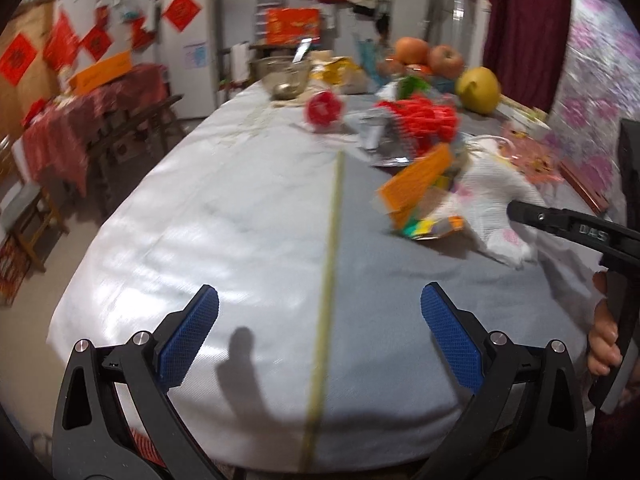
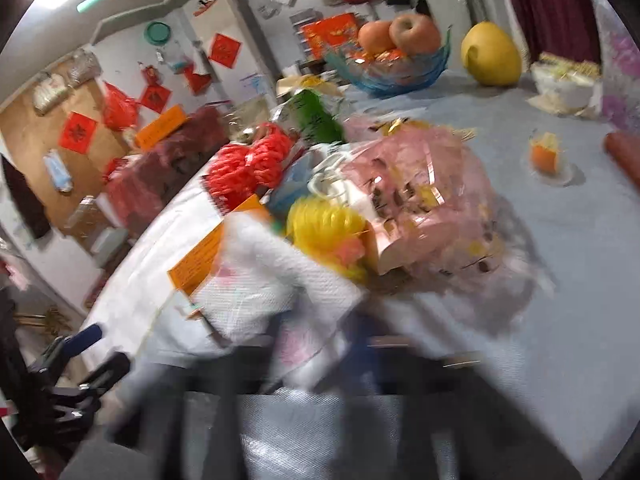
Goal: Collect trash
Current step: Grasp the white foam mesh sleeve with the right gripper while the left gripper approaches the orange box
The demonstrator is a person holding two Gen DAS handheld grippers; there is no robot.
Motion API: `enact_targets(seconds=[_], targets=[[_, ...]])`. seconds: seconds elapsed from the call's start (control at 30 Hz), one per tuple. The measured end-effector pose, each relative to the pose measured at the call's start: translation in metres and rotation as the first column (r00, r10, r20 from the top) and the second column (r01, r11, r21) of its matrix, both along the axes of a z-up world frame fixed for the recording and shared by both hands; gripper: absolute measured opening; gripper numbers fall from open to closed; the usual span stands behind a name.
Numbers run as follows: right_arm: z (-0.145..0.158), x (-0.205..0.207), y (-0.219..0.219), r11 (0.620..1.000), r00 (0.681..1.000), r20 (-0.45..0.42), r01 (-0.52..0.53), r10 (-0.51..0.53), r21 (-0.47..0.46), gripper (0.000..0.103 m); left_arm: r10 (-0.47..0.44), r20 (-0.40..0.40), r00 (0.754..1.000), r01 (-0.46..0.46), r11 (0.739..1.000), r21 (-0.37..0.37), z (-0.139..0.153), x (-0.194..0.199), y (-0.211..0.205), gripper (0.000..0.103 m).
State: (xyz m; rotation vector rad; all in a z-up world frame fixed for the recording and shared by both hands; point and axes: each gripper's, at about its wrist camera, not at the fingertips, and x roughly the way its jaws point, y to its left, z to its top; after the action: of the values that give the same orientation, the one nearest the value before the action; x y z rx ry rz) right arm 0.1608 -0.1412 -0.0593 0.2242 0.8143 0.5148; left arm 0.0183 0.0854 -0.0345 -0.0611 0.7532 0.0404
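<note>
A heap of trash lies on the grey-clothed table (image 1: pixel 240 220): a white paper towel (image 1: pixel 492 196), an orange card (image 1: pixel 416 178), a red net (image 1: pixel 424 120) and a silver wrapper (image 1: pixel 372 128). My left gripper (image 1: pixel 319 292) hovers open over bare cloth near the table's front edge, its blue pads wide apart and nothing between them. My right gripper (image 1: pixel 514 209) comes in from the right with its tip on the white paper towel (image 2: pixel 280 296), shut on it. The right wrist view is blurred; it shows a yellow coil (image 2: pixel 324 224), a pink bag (image 2: pixel 420 184) and the red net (image 2: pixel 248 164) behind the towel.
At the far end stand a fruit bowl with apples (image 2: pixel 392 68), a yellow pomelo (image 1: pixel 478 90) and a glass bowl (image 1: pixel 284 74). A small orange piece in clear wrap (image 2: pixel 546 156) lies apart on the right. Chairs (image 1: pixel 132 132) line the table's left side.
</note>
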Motion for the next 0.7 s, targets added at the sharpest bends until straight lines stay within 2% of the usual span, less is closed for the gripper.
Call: enact_targets(seconds=[0.1,0.23,0.3,0.37,0.47,0.57,0.6,0.67,0.7], targets=[[0.015,-0.015,-0.018,0.998,0.997,0.067,0.024,-0.027,0.051,0.005,-0.083,-0.007,0.997,0.083,0.997,0.003,-0.001,0.014,-0.017,0.097],[0.044,-0.037,-0.045,0.995,0.984,0.166,0.047,-0.061,0.086,0.005,-0.173,-0.027,0.985,0.174,0.983,0.054,-0.005,0.037,-0.043,0.097],[0.050,-0.042,-0.056,0.993,0.980,0.184,0.060,-0.078,0.103,0.005,-0.213,-0.051,0.976,0.216,0.974,0.064,-0.007,0.052,-0.053,0.097],[0.053,-0.044,-0.067,0.989,0.978,0.188,0.067,-0.091,0.132,0.007,-0.216,-0.091,0.972,0.222,0.973,0.060,-0.011,0.073,-0.060,0.097],[0.051,-0.038,-0.076,0.988,0.981,0.176,0.062,-0.087,0.144,0.007,-0.211,-0.153,0.966,0.212,0.977,-0.005,-0.018,0.099,-0.060,0.096],[0.050,-0.035,-0.077,0.988,0.982,0.173,0.049,-0.074,0.147,0.007,-0.191,-0.133,0.973,0.185,0.981,-0.053,-0.009,0.112,-0.055,0.096],[0.052,-0.036,-0.079,0.987,0.982,0.176,0.046,-0.074,0.154,0.007,-0.188,-0.144,0.972,0.179,0.981,-0.075,-0.008,0.117,-0.054,0.093],[0.054,-0.041,-0.083,0.985,0.979,0.188,0.047,-0.078,0.165,0.007,-0.201,-0.155,0.967,0.187,0.977,-0.101,-0.008,0.120,-0.054,0.079],[0.057,-0.043,-0.085,0.985,0.977,0.198,0.048,-0.081,0.167,0.007,-0.203,-0.158,0.966,0.189,0.977,-0.098,-0.010,0.122,-0.055,0.077]])
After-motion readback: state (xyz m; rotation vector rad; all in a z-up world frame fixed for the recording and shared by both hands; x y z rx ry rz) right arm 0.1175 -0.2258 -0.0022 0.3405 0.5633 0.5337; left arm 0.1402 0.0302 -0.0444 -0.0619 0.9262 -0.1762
